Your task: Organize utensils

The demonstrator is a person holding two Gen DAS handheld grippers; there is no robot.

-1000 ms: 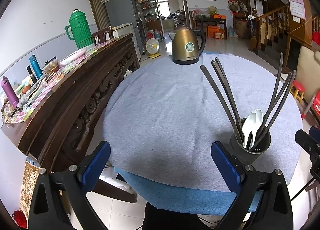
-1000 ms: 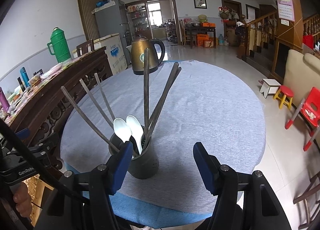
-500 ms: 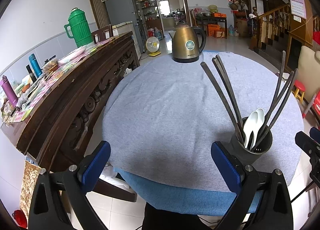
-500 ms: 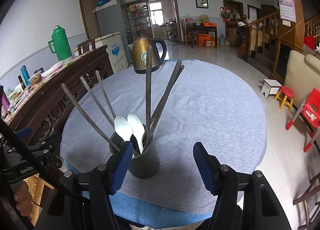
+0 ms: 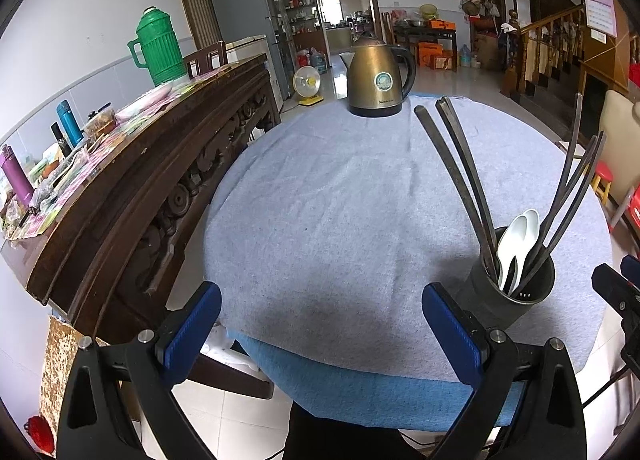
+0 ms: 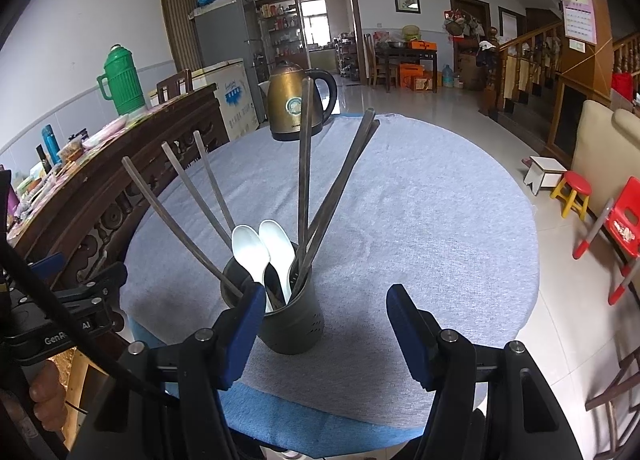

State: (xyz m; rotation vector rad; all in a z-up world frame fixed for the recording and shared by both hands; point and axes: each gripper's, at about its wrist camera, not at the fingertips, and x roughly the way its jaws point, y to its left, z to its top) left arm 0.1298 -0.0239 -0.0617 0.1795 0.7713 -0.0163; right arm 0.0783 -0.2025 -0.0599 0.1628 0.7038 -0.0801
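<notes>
Grey felt-covered round table [image 5: 340, 220]: dark cylindrical utensil holder [image 6: 294, 324] with chopsticks and white spoons near front edge; left gripper [image 5: 320, 320] and right gripper [image 6: 322, 328] both spread, empty; judged best to lift slowly.

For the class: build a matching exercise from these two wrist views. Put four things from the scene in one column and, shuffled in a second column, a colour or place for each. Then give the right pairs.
Things:
1. kettle
2. spoons
3. flask
4. utensil holder

Descriptions:
A. green, on the wooden sideboard
B. white, bowls up in the holder
C. dark, on the cloth near the table's near edge
D. brass-coloured, at the table's far edge

Pairs: 1-D, 2-B, 3-A, 4-C
</notes>
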